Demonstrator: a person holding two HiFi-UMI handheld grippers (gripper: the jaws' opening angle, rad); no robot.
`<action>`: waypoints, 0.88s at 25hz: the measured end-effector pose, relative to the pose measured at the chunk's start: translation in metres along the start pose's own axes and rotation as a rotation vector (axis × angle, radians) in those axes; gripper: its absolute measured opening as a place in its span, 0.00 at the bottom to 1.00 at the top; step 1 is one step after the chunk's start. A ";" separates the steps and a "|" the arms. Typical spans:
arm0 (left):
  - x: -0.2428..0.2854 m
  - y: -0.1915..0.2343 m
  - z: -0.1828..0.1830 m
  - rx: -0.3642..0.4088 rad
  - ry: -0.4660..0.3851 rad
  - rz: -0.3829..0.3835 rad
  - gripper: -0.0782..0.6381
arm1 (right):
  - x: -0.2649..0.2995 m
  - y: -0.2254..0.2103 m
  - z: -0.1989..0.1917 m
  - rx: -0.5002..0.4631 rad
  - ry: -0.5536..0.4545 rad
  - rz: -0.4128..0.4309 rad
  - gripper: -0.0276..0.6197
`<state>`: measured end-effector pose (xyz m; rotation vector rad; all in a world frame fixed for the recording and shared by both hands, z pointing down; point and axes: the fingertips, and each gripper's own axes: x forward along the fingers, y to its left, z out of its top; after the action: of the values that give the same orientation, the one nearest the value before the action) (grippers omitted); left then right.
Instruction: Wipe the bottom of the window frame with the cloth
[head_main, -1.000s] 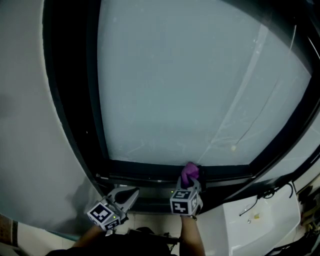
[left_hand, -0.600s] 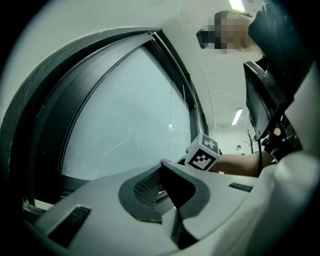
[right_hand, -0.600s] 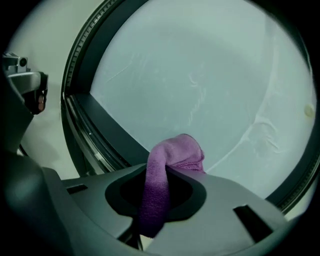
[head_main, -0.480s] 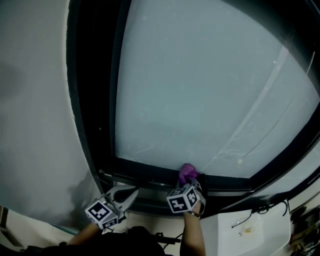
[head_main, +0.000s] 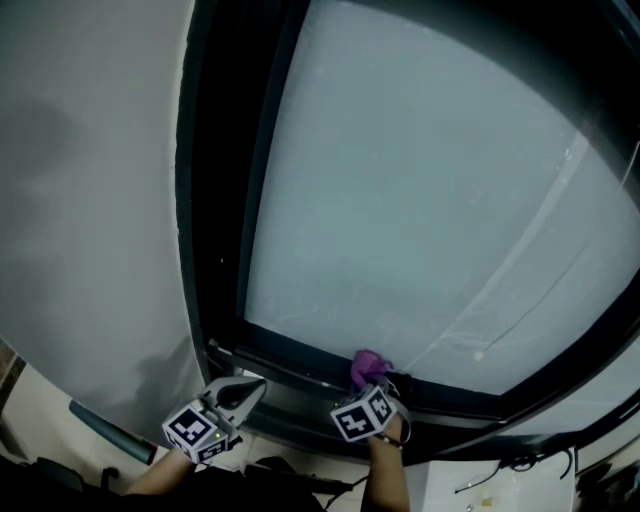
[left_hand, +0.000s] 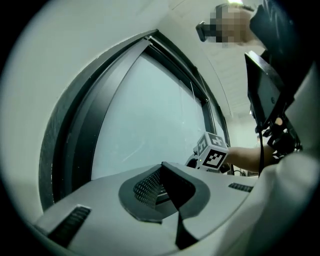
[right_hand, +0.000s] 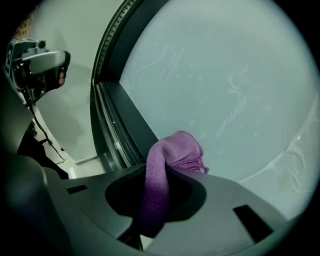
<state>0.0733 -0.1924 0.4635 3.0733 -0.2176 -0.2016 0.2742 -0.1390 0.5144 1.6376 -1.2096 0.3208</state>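
Along the window frame (head_main: 290, 368) bottom, right gripper (head_main: 375, 383) clamps cloth (head_main: 366, 366); left gripper (head_main: 250, 388) closed, empty, alongside

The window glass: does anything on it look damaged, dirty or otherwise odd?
The window glass carries faint pale streaks and a small pale spot low down, right of the cloth. They look like smears rather than cracks, but I cannot be sure.

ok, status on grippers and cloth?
Right gripper shut on purple cloth, cloth at bottom window frame. Left gripper shut, empty. Nothing in the way.
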 end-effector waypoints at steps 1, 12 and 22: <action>-0.001 0.000 0.002 0.001 -0.005 0.015 0.11 | 0.000 -0.001 0.001 -0.016 -0.002 0.015 0.16; -0.023 0.000 0.008 0.018 -0.007 0.163 0.11 | 0.003 0.019 0.027 -0.152 -0.037 0.120 0.16; -0.056 0.016 0.007 0.045 -0.010 0.302 0.11 | 0.005 0.040 0.056 -0.265 -0.059 0.158 0.16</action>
<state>0.0151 -0.2001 0.4645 3.0306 -0.6886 -0.1982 0.2249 -0.1868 0.5164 1.3352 -1.3681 0.2018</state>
